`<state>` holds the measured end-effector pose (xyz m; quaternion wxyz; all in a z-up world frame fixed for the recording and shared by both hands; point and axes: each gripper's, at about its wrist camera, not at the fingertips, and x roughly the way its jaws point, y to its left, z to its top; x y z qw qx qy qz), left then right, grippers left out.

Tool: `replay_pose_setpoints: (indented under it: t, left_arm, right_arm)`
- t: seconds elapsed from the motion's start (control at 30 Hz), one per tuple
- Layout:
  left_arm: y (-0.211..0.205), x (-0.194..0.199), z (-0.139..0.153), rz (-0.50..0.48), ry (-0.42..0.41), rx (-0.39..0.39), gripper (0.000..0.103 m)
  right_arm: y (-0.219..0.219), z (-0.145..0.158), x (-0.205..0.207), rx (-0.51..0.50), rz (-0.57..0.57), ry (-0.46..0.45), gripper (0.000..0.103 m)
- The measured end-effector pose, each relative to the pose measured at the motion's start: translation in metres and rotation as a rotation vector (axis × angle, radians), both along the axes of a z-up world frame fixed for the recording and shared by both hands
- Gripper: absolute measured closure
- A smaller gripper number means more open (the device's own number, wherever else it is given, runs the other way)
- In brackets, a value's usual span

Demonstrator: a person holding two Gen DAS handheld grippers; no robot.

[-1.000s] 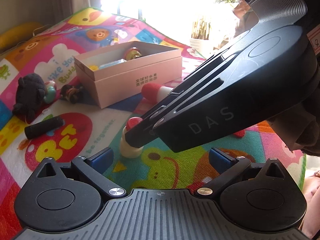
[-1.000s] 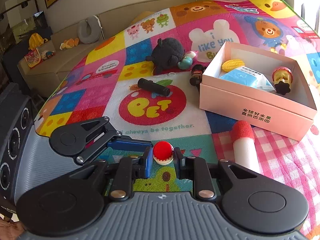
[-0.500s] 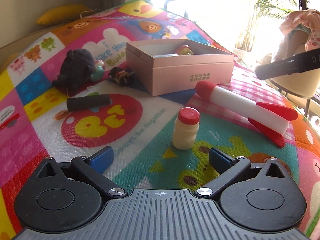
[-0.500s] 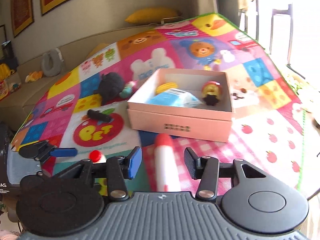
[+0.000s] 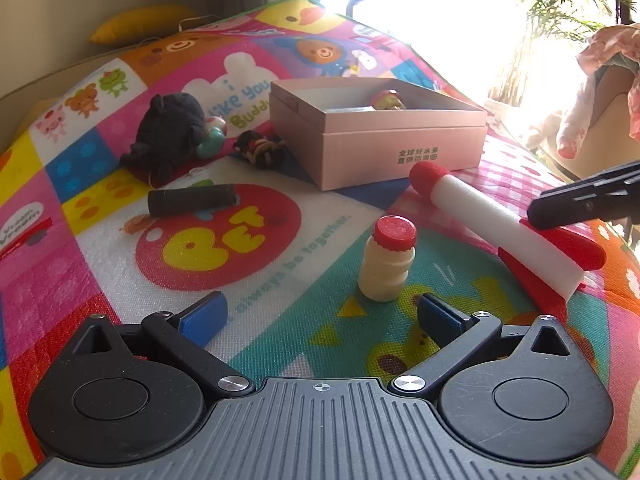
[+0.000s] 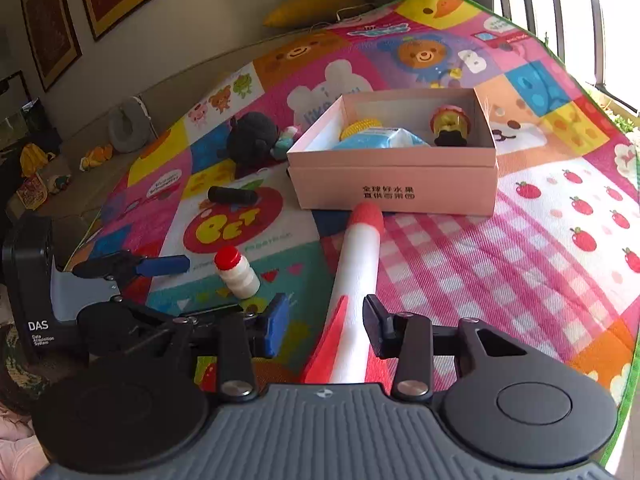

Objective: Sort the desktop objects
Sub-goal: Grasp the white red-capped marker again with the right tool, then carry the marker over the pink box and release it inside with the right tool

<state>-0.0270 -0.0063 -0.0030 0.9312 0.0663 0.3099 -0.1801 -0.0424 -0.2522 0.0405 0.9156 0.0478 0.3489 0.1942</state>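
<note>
A foam rocket (image 6: pixel 360 252), white with a red nose and red fins, lies on the colourful play mat with its nose near the pink box (image 6: pixel 392 188). My right gripper (image 6: pixel 326 322) straddles the rocket's tail. Its jaws are closing, and a gap still shows beside the left pad. A small white bottle (image 5: pixel 387 264) with a red cap stands upright just ahead of my open left gripper (image 5: pixel 322 312), with nothing between its fingers. In the left wrist view, a finger of the right gripper (image 5: pixel 584 200) hangs over the rocket (image 5: pixel 500 224).
The box holds a corn toy (image 6: pixel 360 125), a blue packet (image 6: pixel 380 140) and a small figure (image 6: pixel 450 124). A black cylinder (image 5: pixel 191 199), a black plush (image 5: pixel 168 136) and a small doll (image 5: pixel 260 150) lie left of the box. A sofa and cushions lie beyond the mat.
The right gripper let go of the red-capped bottle, left it standing, and swung right to the rocket's tail with its jaws wider. It no longer blocks the left wrist view.
</note>
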Motion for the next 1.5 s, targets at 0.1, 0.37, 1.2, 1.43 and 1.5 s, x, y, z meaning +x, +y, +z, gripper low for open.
replay_pose_setpoints:
  t: [0.1,0.37,1.2,1.43,1.5]
  left_arm:
    - [0.001,0.000,0.000,0.002,-0.001,-0.001,0.000]
    - [0.005,-0.001,0.003,0.036,0.004,-0.030,0.000]
    - [-0.036,0.020,0.015,-0.032,0.045,-0.001,0.066]
    - [-0.039,0.003,0.030,-0.084,0.010,0.000,0.074]
    - [-0.039,-0.006,0.039,-0.103,-0.018,0.001,0.074]
  right_arm:
    - [0.005,-0.001,0.018,-0.039,-0.027,0.001,0.063]
    - [0.024,-0.019,0.041,-0.086,-0.005,0.048,0.074]
    - [0.002,-0.026,0.033,-0.064,-0.065,0.060,0.074]
    - [0.001,-0.009,0.018,-0.065,-0.070,0.026,0.075]
    - [-0.002,0.000,0.008,-0.065,-0.064,0.010,0.075]
